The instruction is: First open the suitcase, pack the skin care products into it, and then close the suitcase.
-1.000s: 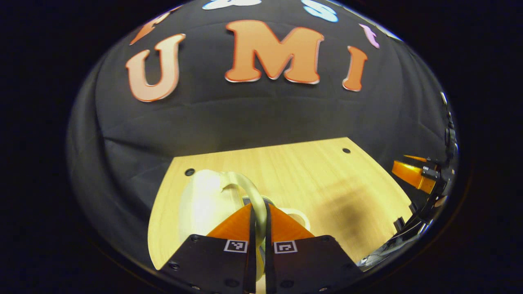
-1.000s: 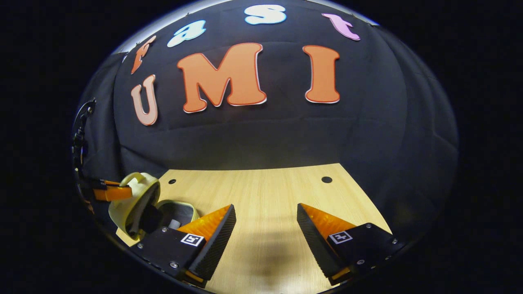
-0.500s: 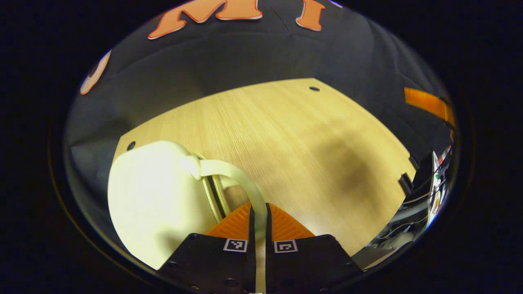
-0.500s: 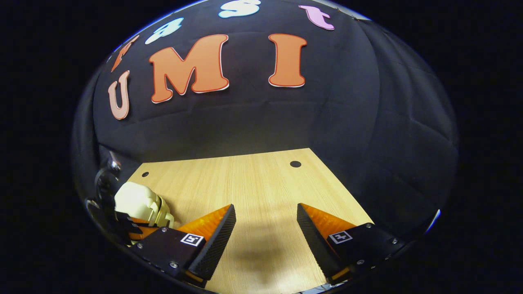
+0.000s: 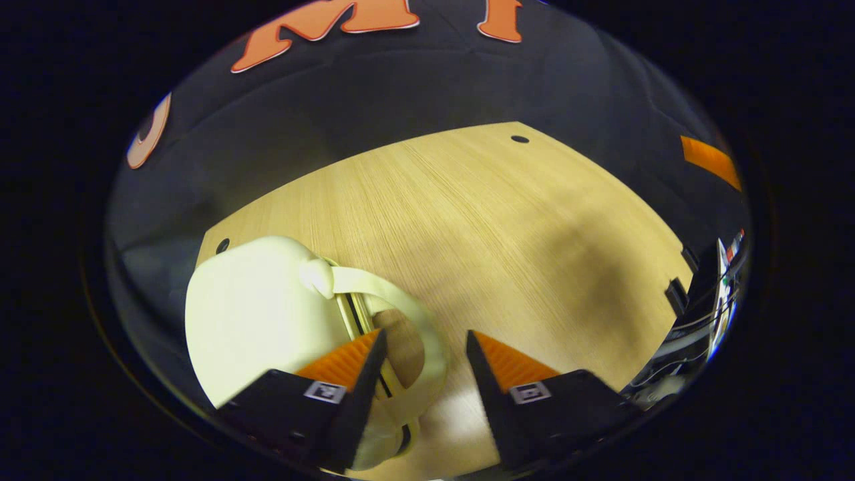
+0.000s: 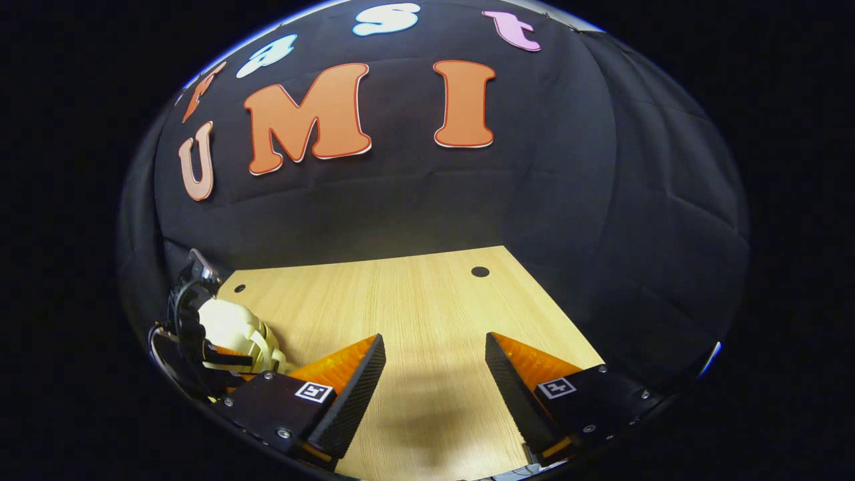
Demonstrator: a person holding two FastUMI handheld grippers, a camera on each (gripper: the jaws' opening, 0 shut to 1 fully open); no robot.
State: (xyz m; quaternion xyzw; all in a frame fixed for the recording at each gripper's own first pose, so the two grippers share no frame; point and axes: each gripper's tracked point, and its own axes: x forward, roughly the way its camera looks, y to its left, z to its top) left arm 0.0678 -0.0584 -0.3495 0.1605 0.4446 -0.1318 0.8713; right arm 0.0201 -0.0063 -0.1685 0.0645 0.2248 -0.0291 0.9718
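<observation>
While the wooden table (image 5: pixel 507 220) carries it at the near left corner, the cream suitcase (image 5: pixel 254 314) lies closed. Left tongs (image 5: pixel 421 364) are spread, its handle (image 5: pixel 407 321) loose between them; right tongs (image 6: pixel 434 371) are spread over bare wood.

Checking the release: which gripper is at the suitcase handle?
The left gripper, open astride the cream suitcase's handle; the right gripper hovers over bare table.
</observation>
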